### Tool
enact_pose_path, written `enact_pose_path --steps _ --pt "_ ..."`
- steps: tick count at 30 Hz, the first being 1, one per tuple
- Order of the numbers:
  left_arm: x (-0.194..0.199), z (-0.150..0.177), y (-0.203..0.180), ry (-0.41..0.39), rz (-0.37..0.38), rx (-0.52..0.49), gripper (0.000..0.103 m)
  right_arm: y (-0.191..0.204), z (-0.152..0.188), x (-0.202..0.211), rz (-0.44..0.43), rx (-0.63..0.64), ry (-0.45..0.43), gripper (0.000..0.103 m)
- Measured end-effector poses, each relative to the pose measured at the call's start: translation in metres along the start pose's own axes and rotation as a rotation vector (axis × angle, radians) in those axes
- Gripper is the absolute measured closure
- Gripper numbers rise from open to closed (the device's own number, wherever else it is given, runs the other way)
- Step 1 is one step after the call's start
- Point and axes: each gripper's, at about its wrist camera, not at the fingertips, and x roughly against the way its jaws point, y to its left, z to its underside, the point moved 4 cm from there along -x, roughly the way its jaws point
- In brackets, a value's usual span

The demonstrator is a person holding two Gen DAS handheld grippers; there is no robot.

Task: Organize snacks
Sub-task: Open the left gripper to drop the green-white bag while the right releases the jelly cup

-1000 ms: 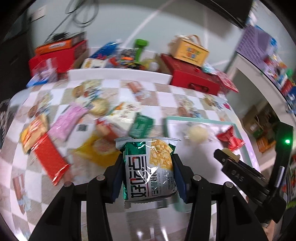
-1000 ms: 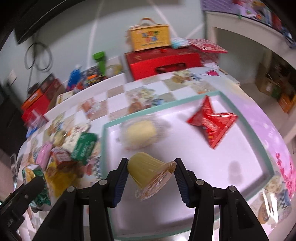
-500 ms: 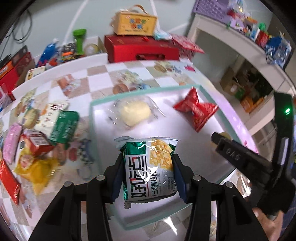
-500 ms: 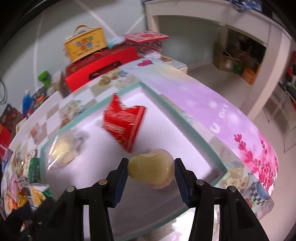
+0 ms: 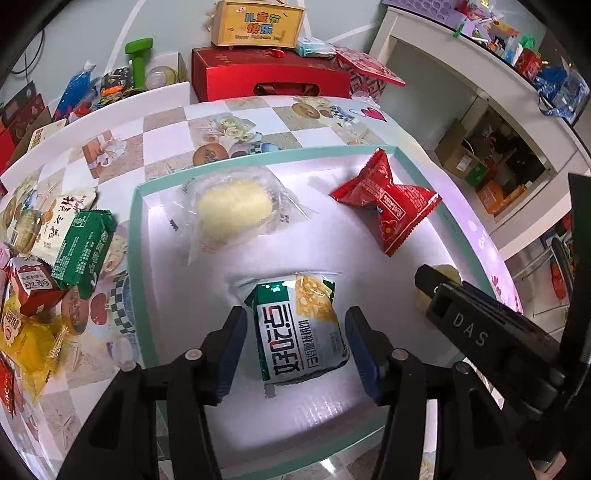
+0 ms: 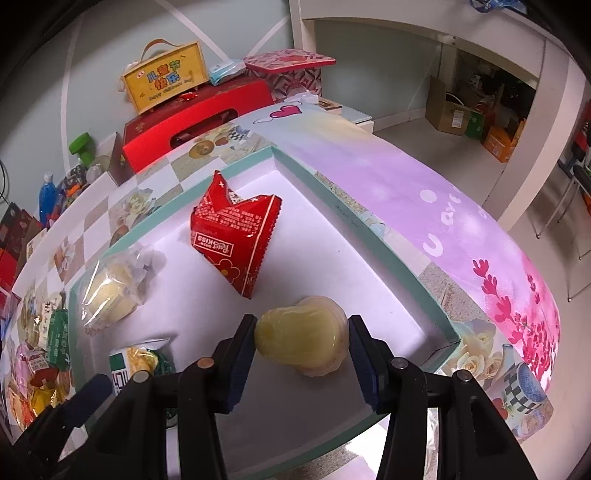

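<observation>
A teal-rimmed white tray (image 5: 133, 258) lies on the patterned table. The green and white snack packet (image 5: 306, 339) rests on the tray floor between the fingers of my left gripper (image 5: 295, 314). Its jaws are opening, with a gap showing on each side of the packet. My right gripper (image 6: 303, 323) is shut on a yellow jelly cup (image 6: 299, 339), low over the tray's near right corner. A red triangular packet (image 5: 388, 203) and a clear-wrapped yellow cake (image 5: 232, 210) lie further back in the tray. One black finger (image 5: 461, 317) of the right gripper shows in the left wrist view.
Several loose snack packets (image 5: 81, 247) lie on the table left of the tray. A red gift box (image 5: 269, 77) with a yellow carry box (image 5: 258, 22) on it stands at the back. The table's rounded edge (image 6: 517, 258) drops off to the right, near a white shelf unit (image 5: 480, 74).
Both grippers swung right from above the loose snacks to over the tray and sank. The left jaws have widened off the green packet, which now lies on the tray floor.
</observation>
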Motion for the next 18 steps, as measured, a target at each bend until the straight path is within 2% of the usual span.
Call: enact_pose_path --steps 3,7,14,15,16,18 --pt "0.005 -0.001 0.003 -0.01 -0.004 0.014 0.042 0.001 0.0 0.0 -0.004 -0.004 0.002 0.049" --pt "0.012 -0.004 0.007 -0.027 -0.023 0.024 0.025 -0.001 -0.003 0.004 0.002 -0.014 -0.014 0.039" --pt "0.019 -0.007 0.013 -0.05 -0.044 0.039 0.024 -0.004 -0.003 0.004 -0.011 -0.034 -0.005 0.022" --pt "0.019 -0.008 0.014 -0.053 -0.051 0.042 0.021 -0.004 -0.003 0.003 -0.014 -0.038 -0.004 0.019" --pt "0.02 -0.009 0.017 -0.058 -0.066 0.046 0.012 -0.005 -0.003 0.003 -0.018 -0.043 -0.004 0.016" --pt "0.024 -0.01 0.022 -0.08 -0.094 0.052 0.008 -0.007 -0.003 0.004 -0.019 -0.051 -0.01 0.0"
